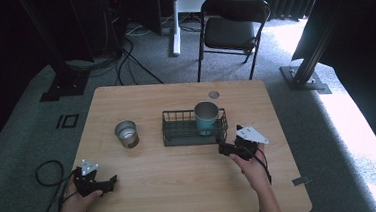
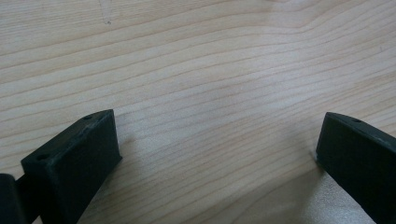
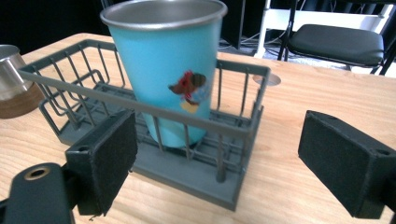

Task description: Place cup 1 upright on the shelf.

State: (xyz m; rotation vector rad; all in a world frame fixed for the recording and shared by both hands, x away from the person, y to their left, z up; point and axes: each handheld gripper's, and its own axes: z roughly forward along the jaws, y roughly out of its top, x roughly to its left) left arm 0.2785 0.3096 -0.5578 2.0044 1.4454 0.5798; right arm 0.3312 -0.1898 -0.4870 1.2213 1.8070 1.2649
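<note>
A teal metal cup point(image 1: 206, 117) point(image 3: 168, 70) with a small sticker stands upright in the right end of a dark wire basket point(image 1: 174, 132) point(image 3: 70, 84) at the table's middle. A steel cup with a brown base point(image 1: 127, 134) point(image 3: 14, 81) stands left of the basket. My right gripper point(image 1: 225, 148) point(image 3: 219, 158) is open just in front of the basket's right corner, with nothing between its jaws. My left gripper point(image 1: 112, 181) point(image 2: 219, 149) rests open near the table's front left, its jaws wide over bare wood.
The wooden table point(image 1: 181, 186) has a round cable hole point(image 1: 214, 94) behind the basket. A black folding chair point(image 1: 231, 30) stands beyond the far edge. Cables point(image 1: 45, 173) lie on the carpet at the left.
</note>
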